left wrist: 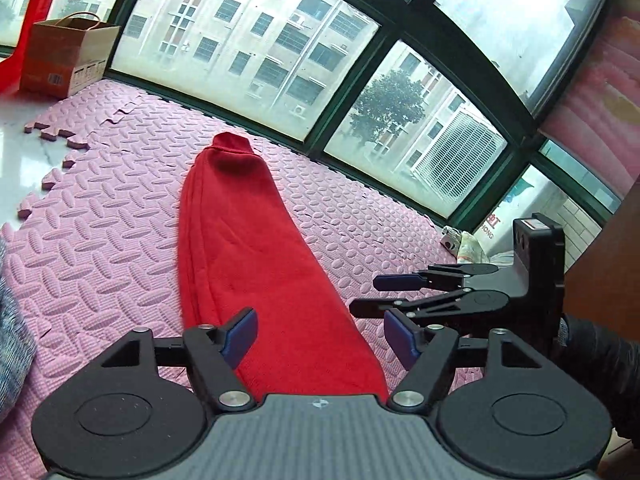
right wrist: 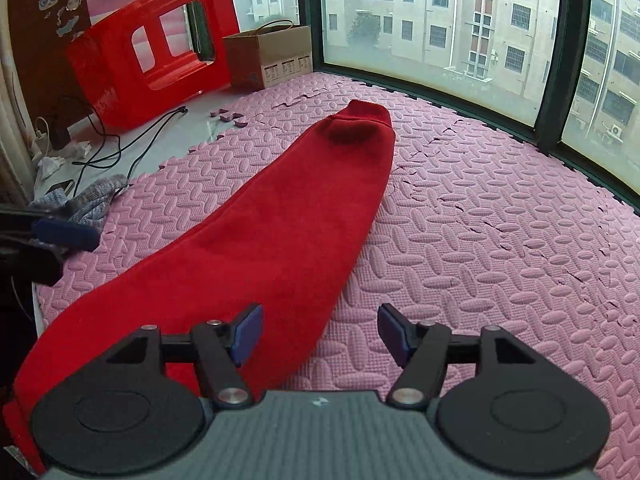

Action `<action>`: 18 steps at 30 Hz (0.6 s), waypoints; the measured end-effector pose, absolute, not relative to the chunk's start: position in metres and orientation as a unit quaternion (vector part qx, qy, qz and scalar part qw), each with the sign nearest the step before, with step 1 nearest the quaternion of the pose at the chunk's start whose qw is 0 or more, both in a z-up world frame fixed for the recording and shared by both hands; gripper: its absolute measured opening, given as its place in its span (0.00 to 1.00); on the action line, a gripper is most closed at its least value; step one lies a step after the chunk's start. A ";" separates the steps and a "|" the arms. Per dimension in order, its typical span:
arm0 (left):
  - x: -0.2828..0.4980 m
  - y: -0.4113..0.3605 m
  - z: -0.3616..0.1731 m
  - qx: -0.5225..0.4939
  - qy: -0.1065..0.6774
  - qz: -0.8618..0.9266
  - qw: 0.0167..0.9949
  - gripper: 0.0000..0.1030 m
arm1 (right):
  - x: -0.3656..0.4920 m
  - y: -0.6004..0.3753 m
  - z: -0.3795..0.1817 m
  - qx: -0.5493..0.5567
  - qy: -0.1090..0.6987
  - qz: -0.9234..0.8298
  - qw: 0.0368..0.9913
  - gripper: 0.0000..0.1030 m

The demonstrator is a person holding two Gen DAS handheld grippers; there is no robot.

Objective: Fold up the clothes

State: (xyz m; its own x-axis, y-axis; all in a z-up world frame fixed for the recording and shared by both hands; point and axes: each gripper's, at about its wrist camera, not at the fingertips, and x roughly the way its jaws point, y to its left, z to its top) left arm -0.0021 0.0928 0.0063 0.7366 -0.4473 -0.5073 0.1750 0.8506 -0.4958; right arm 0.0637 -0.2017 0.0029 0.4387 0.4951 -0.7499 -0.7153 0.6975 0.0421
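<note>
Through my left wrist camera, the left gripper (left wrist: 320,338) hangs low over the near end of the red garment (left wrist: 256,264), its blue-padded fingers (left wrist: 241,336) spread apart with nothing between them; the cloth passes under the gap. The garment is folded into a long narrow strip lying flat on the pink foam mat (left wrist: 108,240), running away from me toward the window (left wrist: 280,48), with its ribbed hem (left wrist: 231,145) at the far end. Off to my right I see the right gripper (left wrist: 366,292) hovering just beside the strip's edge, fingers parted and empty, held by a dark-gloved hand (left wrist: 592,364). A brown paper bag (left wrist: 68,56) sits at the far left corner of the mat, and a grey knitted cloth (left wrist: 14,320) shows at the left edge. Through my right wrist camera, the right gripper (right wrist: 320,334) also has its fingers (right wrist: 247,334) wide apart; the left finger is over the garment's (right wrist: 256,240) right edge, the right one over bare mat (right wrist: 500,240). The strip runs diagonally from the lower left to the hem (right wrist: 366,112) near the window (right wrist: 440,16). A blue pad of the left gripper (right wrist: 66,234) pokes in at the left edge, near the grey knitted cloth (right wrist: 88,200). Beyond lie a red plastic stool (right wrist: 152,52) on its side, the paper bag (right wrist: 272,56) and a black cable (right wrist: 132,144) on the bare floor.
</note>
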 end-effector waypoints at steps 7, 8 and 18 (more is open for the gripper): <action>0.037 0.079 -0.018 -0.161 0.381 -0.183 0.892 0.35 | 0.035 -0.199 -0.006 -0.121 0.382 0.378 0.835 0.65; 0.038 0.080 -0.022 -0.153 0.388 -0.178 0.891 0.32 | 0.031 -0.198 -0.008 -0.117 0.381 0.380 0.835 0.65; 0.038 0.095 -0.036 -0.107 0.413 -0.132 0.895 0.14 | -0.010 -0.168 -0.015 -0.144 0.338 0.423 0.828 0.66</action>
State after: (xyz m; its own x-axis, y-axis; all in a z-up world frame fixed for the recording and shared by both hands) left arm 0.0378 0.0952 -0.0358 0.6249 -0.3237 -0.7105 0.1473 0.9425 -0.2999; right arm -0.0103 -0.1682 -0.0148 0.4138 0.6035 -0.6816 -0.7979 0.6009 0.0476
